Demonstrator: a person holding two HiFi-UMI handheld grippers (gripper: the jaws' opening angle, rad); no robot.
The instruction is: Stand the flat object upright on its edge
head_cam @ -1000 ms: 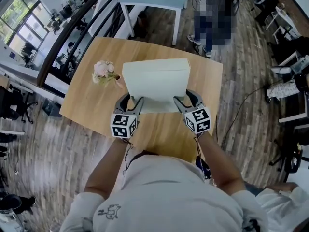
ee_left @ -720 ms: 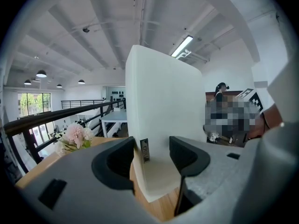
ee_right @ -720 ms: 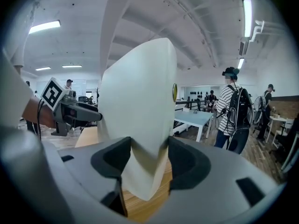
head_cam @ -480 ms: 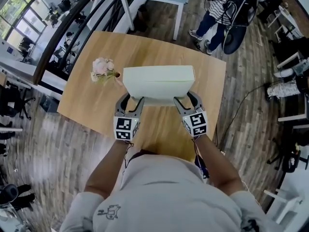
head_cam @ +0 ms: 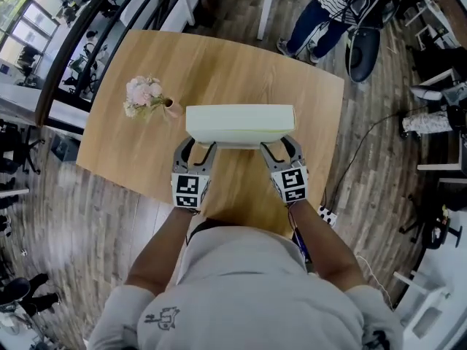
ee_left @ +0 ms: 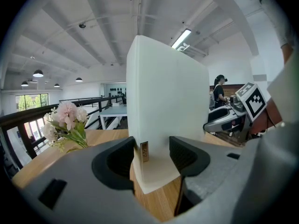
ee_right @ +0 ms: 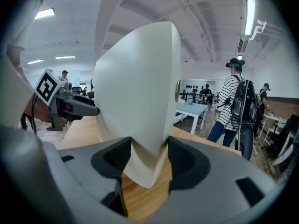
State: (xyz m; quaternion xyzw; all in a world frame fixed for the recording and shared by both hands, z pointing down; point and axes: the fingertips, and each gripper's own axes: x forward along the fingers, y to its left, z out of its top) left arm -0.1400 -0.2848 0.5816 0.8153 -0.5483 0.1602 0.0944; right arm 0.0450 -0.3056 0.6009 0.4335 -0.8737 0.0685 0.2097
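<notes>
Left gripper (head_cam: 198, 149) and right gripper (head_cam: 280, 149) clamp the upright white box (head_cam: 241, 124), covering its lower corners.

Wooden table (head_cam: 241, 64), pink flowers (head_cam: 144, 95) near its left edge, striped-shirted person (ee_right: 232, 107) beyond

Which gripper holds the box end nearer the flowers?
The left gripper: it grips the end of the white box beside the pink flowers; the right gripper holds the far end.
</notes>
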